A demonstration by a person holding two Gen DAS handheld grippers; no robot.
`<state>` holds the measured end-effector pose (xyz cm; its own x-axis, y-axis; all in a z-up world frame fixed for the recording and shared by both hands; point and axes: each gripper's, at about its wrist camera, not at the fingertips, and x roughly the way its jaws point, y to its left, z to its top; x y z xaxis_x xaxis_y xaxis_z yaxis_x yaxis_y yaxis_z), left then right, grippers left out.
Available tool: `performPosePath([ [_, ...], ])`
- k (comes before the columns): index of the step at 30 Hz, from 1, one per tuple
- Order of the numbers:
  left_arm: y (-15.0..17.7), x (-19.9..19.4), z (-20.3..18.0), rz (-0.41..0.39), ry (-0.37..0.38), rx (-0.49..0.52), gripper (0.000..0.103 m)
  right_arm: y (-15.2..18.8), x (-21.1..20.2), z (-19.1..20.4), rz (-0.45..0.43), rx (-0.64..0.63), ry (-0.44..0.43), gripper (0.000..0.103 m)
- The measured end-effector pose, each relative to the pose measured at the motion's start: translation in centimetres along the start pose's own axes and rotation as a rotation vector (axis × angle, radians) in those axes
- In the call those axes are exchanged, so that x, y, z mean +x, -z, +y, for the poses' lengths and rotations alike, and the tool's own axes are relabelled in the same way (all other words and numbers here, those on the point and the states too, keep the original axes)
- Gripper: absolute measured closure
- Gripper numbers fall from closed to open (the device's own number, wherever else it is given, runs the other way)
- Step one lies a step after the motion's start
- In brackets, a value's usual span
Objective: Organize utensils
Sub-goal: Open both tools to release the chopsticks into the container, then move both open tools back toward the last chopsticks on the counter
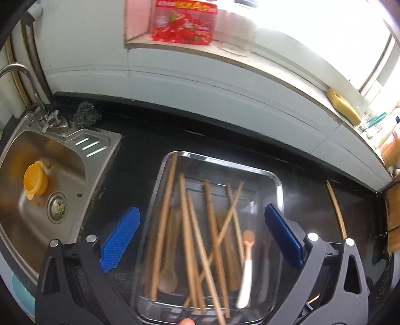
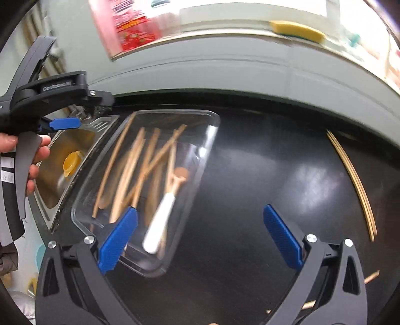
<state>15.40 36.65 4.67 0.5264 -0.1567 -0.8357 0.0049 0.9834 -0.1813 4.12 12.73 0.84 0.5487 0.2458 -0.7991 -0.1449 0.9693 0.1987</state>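
A clear glass tray [image 1: 276, 182] on the black counter holds several wooden chopsticks [image 1: 212, 225], a wooden spoon [image 1: 168, 275] and a white-handled spoon [image 1: 246, 275]. My left gripper [image 1: 200, 237] is open and hovers over the tray, its blue fingers either side of it. The tray [image 2: 212, 120] also shows in the right wrist view, with the chopsticks [image 2: 140, 165] and white-handled spoon [image 2: 162, 220] inside. My right gripper [image 2: 200, 237] is open and empty over bare counter beside the tray. A pair of chopsticks [image 2: 355, 180] lies on the counter at right, also in the left wrist view [image 1: 337, 210].
A steel sink [image 1: 45, 155] with a yellow cup [image 1: 36, 182] and a tap lies left of the tray. A steel scourer [image 1: 86, 113] sits behind it. A yellow sponge [image 1: 343, 106] and a red packet [image 1: 183, 22] rest on the wall ledge. More sticks [image 2: 370, 277] lie at lower right.
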Motion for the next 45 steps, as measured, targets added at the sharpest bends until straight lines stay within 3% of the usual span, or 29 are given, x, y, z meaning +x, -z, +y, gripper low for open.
performPosePath([
  [10,2.1,1.8,-12.7,0.062,0.101,0.167,0.006,3.9,-4.0,-8.5,-0.018,0.116,0.069,0.006],
  [15,4.6,3.7,-19.0,0.13,0.146,0.228,0.006,6.2,-6.6,-14.6,-0.011,0.192,0.129,0.006],
  [21,7.9,4.8,-23.1,0.179,0.162,0.28,0.006,7.1,-8.7,-22.3,-0.018,0.249,0.209,0.006],
  [25,10.8,4.7,-24.5,0.177,0.207,0.335,0.006,7.0,-8.9,-26.4,-0.011,0.273,0.215,0.006],
  [28,13.5,4.8,-25.5,0.191,0.194,0.391,0.006,6.6,-8.7,-28.7,-0.005,0.248,0.199,0.006],
  [33,18.8,4.1,-28.4,0.192,0.229,0.618,0.006,5.5,-7.4,-30.8,0.022,0.199,0.158,0.006],
  [39,25.3,3.8,-33.1,0.121,0.255,1.021,0.006,4.0,-6.1,-31.8,0.042,0.143,0.089,0.006],
  [45,29.1,4.7,-35.8,0.106,0.261,1.218,0.006,2.0,-4.1,-31.4,0.051,-0.021,0.082,0.006],
])
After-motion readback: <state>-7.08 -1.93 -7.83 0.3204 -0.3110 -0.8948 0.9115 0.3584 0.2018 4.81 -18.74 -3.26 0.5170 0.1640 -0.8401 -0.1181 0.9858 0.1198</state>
